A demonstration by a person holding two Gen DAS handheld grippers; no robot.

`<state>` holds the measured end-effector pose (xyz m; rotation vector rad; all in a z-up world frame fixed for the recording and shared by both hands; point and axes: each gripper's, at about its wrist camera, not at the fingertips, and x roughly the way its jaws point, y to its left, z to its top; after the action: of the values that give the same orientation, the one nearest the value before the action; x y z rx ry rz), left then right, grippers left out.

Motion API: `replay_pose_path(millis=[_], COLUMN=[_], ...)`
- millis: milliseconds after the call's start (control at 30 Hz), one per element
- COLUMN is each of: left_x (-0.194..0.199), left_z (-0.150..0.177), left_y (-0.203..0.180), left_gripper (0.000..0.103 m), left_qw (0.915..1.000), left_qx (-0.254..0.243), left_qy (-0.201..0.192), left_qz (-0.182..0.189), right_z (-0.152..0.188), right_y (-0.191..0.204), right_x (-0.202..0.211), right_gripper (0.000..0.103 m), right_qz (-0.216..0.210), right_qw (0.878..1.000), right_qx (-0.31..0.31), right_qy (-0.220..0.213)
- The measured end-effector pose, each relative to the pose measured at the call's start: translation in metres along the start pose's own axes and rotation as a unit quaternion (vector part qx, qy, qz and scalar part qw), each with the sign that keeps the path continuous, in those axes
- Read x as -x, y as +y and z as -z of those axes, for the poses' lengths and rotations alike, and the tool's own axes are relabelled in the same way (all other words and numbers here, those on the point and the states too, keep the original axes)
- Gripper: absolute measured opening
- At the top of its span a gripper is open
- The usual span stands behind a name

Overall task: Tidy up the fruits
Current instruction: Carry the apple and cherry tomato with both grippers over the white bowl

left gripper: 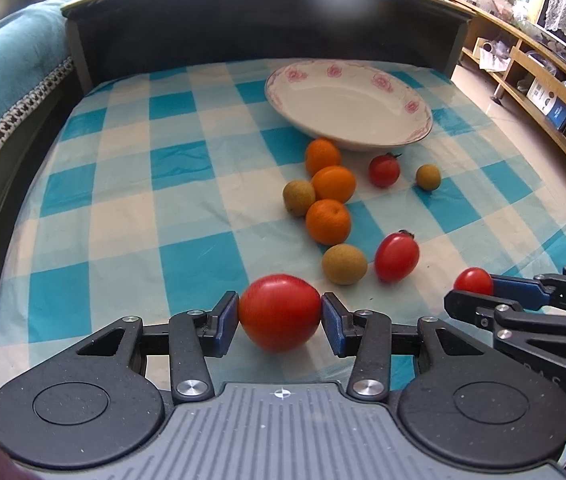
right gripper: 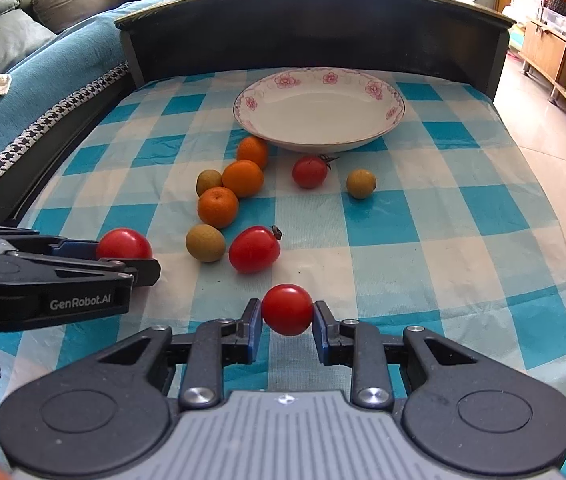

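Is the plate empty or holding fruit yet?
Empty. The plate shows only bare white inside; all the loose fruit lies on the tablecloth.

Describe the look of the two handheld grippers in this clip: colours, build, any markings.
Both match: the left gripper and right gripper have black linkage arms with silver pivot screws, blue pads on the fingertips, and a ribbed grey body flanked by round black discs. White "GenRobot.AI" lettering marks the left one's side. No cables visible.

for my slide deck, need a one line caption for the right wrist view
Right gripper clamps a small red tomato above the checked tablecloth, with the empty floral plate beyond.
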<state>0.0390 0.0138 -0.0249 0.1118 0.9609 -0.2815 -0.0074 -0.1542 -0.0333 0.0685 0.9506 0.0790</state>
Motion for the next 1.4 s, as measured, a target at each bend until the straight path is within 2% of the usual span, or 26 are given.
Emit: replay_pose_path(millis=[167, 367, 667, 1133, 1400], left_x=[-0.003, -0.017, -0.020, -0.002, -0.001], left_z=[0.001, 0.002, 0.001, -0.009, -0.037], left_y=[-0.002, 0.001, -0.001, 0.005, -0.008], left_gripper=[0.053, 0.053, 0.052, 0.052, 0.052], left_qw=[1.0000, 0.9999, 0.9999, 0.9989, 0.9978], left_qx=[-0.005, 0.002, -0.001, 0.039, 0.034], left_qy=[-0.003, 0.013, 0.001, -0.014, -0.037], left_qz=[-0.002, -0.010, -0.014, 0.023, 0.044], right_z=[-0.005, -0.003, -0.003, -0.008, -0.039], right_y=[-0.002, -0.002, -0.003, -0.006, -0.012], right_x=[0.001, -0.003, -0.005, 0.004, 0.007], right_gripper=[0.029, 0.029, 0.029, 0.029, 0.029], right_qz=[0.003, 0.002, 0.001, -0.002, -0.003], right_qw=[1.000, 1.000, 1.000, 1.000, 0.999], right_qx=[-0.004, -0.005, -0.009, -0.018, -0.021], right_qy=[-0.005, 0.004, 0.006, -0.011, -0.041])
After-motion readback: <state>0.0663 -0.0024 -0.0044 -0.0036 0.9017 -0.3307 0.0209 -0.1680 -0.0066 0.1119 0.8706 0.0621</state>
